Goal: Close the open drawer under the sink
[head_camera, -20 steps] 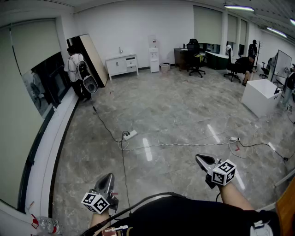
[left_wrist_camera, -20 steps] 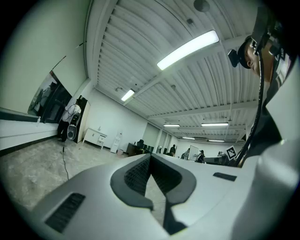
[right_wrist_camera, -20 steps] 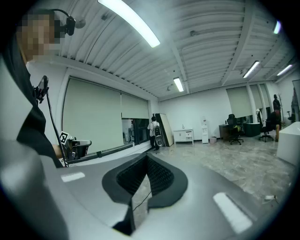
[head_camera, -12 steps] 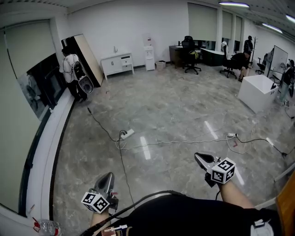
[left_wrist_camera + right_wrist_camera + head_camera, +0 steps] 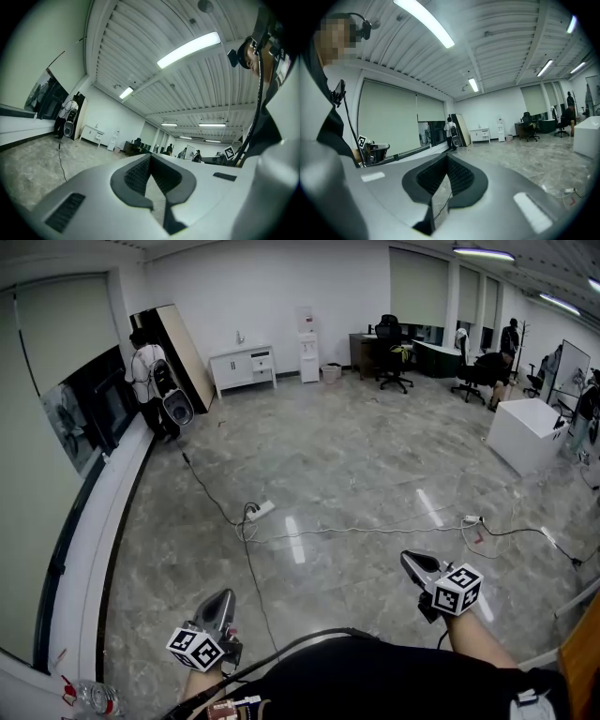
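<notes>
None of the task shows as done — no sink or drawer appears in any view, only grey floor (image 5: 356, 465) — and both the left gripper (image 5: 222, 602) at lower left and the right gripper (image 5: 411, 562) at lower right are clenched, grasping nothing.

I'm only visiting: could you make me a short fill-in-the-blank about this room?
1. The left gripper and the right gripper both have their jaws ____, with nothing between them.
2. The white power strip lies on the ____.
3. The person in a white top stands at the head view's far ____ side.
Missing words: shut; floor; left.
</notes>
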